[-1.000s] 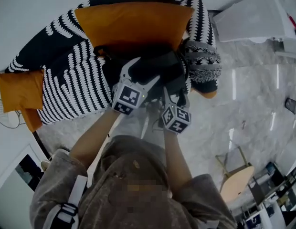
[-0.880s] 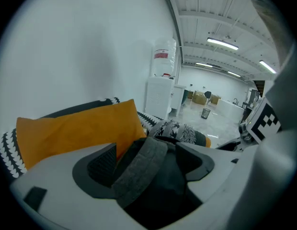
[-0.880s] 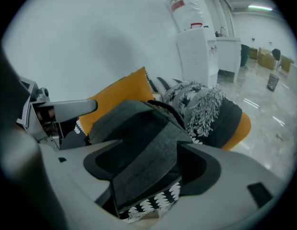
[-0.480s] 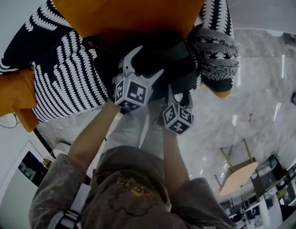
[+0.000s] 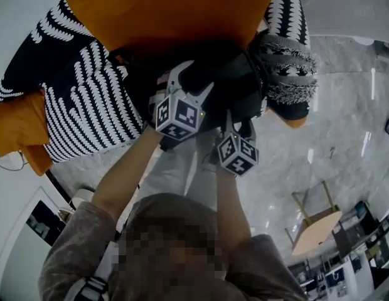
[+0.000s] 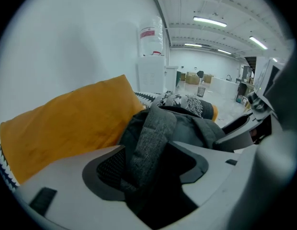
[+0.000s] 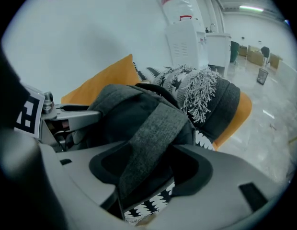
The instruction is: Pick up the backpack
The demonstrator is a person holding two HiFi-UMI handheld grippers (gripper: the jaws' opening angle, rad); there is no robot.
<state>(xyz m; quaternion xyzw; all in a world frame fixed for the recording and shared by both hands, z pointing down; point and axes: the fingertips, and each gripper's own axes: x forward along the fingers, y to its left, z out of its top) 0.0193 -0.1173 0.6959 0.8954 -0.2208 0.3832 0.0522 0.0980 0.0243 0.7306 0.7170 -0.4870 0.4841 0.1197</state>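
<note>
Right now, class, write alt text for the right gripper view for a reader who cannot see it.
A grey strap of the dark backpack runs between the jaws of the right gripper; they have just been closing but stand apart around it. Behind lie an orange cushion and a fringed cushion.

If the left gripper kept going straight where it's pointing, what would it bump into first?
The backpack's grey strap: it already lies between the jaws of the left gripper, which have just been closing. Behind it, probably the backpack body.
</note>
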